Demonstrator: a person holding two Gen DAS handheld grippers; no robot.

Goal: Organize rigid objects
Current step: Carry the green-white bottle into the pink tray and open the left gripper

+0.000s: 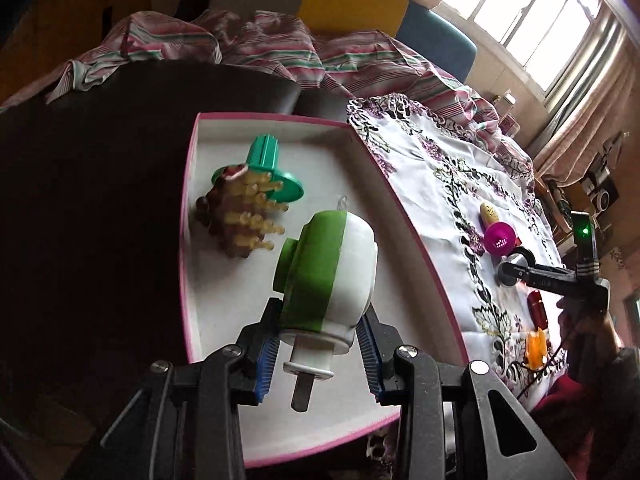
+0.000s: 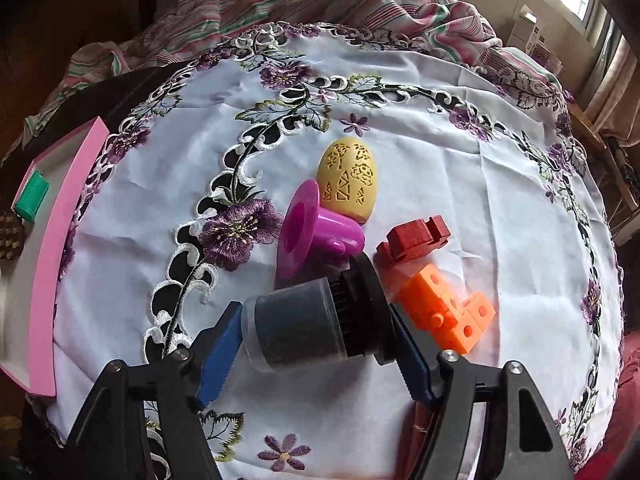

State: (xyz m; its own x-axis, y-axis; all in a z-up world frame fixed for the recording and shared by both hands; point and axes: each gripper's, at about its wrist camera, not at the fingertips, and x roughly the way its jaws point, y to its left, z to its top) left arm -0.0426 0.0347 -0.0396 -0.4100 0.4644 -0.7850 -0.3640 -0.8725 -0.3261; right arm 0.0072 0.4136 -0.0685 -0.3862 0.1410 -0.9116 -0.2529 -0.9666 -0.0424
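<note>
Currently held above a pink-rimmed white tray [image 1: 192, 184]: a green-and-white plug-shaped gadget [image 1: 332, 272], pinched at its sides by the left gripper [image 1: 320, 344], blue-padded fingers [image 1: 266, 364] closed on it, metal prong pointing back toward the camera. Ahead of those fingers, inside the tray: a brown block studded with yellow pegs [image 1: 236, 220], leaning against a teal flanged spool [image 1: 268, 168]. Bare white tray floor beneath and just in front of the gadget; tray's right rim close beside the right finger, dark surface beyond the left rim.

Over the embroidered white cloth [image 2: 400, 92] on the counter: the right gripper [image 2: 316, 344], fingers [image 2: 222, 348] set on either side of a dark cylindrical brush with a clear cap [image 2: 316, 320], lying on its side; contact with the pads unclear. Just beyond the fingers, crowded together: a magenta flanged cup [image 2: 308, 228], a yellow pierced egg [image 2: 348, 180], a red notched block [image 2: 416, 240]. Beside the right finger, an orange block of joined cubes [image 2: 444, 308]. Left of the fingers, open cloth up to the tray's pink wall.
</note>
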